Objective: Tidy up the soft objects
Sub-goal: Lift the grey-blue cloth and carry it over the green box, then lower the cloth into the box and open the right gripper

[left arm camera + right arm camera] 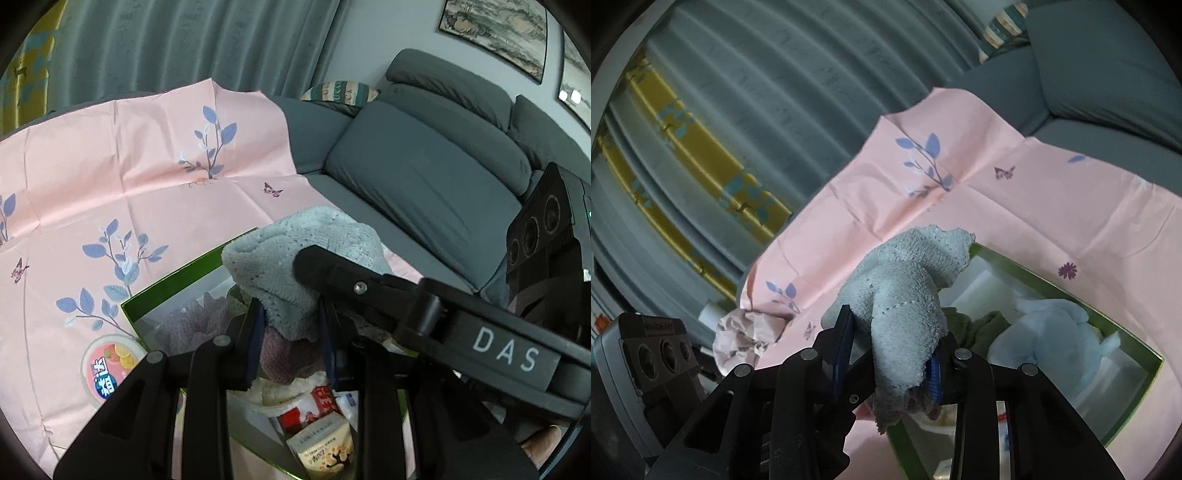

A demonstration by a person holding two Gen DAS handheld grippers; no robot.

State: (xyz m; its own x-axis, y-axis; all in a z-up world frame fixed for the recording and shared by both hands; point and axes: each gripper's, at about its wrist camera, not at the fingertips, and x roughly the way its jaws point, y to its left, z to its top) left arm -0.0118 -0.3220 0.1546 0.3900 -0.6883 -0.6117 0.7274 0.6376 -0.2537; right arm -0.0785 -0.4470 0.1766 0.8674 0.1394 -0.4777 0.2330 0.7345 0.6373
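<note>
A grey terry towel hangs over an open green box on the pink flowered cloth. My left gripper is shut on the towel's lower part, its blue pads on either side. The right gripper's black finger lies across the towel's top from the right. In the right wrist view the same towel fills the gap of my right gripper, with both pads against it. Inside the box lie a pale blue plush, an olive cloth and a pink knitted cloth.
The pink cloth covers the table. On it sit a round fruit-printed tin and a crumpled pink rag. Snack packets stand in the box's near end. A grey sofa and grey curtains stand behind.
</note>
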